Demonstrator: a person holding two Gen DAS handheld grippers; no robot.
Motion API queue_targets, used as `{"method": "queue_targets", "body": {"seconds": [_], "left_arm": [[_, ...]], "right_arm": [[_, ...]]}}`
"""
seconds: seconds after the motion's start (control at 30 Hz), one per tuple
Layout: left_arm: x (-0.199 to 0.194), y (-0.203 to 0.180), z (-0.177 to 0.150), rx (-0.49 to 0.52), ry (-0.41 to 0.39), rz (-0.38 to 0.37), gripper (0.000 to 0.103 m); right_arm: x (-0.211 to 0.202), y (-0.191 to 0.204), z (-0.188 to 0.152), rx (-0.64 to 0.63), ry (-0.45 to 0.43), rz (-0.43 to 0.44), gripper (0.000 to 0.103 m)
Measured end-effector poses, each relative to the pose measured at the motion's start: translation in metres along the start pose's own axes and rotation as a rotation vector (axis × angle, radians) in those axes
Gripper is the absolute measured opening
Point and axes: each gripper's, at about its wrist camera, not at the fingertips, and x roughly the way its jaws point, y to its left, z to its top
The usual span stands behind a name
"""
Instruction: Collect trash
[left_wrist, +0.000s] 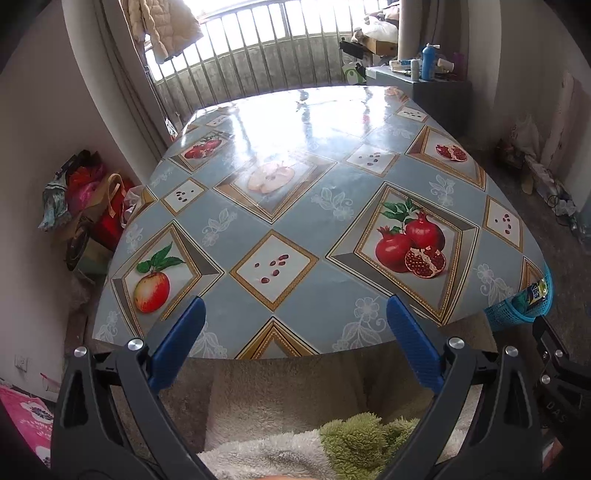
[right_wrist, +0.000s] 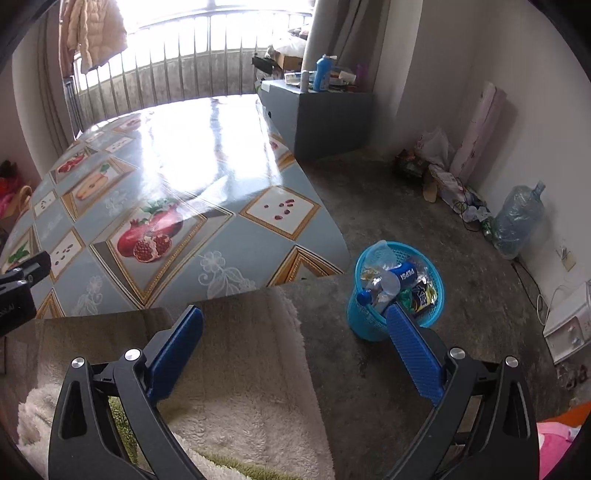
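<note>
A blue mesh trash basket (right_wrist: 373, 325) stands on the floor beside the table's near right corner. It holds a Pepsi bottle (right_wrist: 400, 275), a clear plastic cup and snack wrappers (right_wrist: 424, 291). In the left wrist view only the basket's edge (left_wrist: 517, 314) shows past the table corner. My left gripper (left_wrist: 295, 317) is open and empty, held over the near edge of the table (left_wrist: 306, 266). My right gripper (right_wrist: 295, 328) is open and empty, just near of the basket and above it. No trash shows on the tablecloth.
The table carries a glossy fruit-print cloth (right_wrist: 177, 192). A grey cabinet (right_wrist: 325, 118) with bottles stands behind it. A large water jug (right_wrist: 517, 221), bags and cables lie along the right wall. Bags (left_wrist: 92, 199) pile up at the left. A fluffy robe (right_wrist: 236, 369) fills the foreground.
</note>
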Motion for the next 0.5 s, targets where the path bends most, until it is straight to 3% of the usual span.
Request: {"method": "queue_targets", "body": {"seconds": [0.13,0.5], "left_arm": [[0.006,-0.003,0.004,-0.041,0.035,-0.031,0.094],[0.014,-0.011,0.004,-0.075,0.082,-0.070,0.094]], "right_arm": [[0.010,-0.008,-0.001,0.015,0.047,-0.036,0.097],[0.009,-0.013,0.002,0.009,0.053,-0.072,0.097]]}}
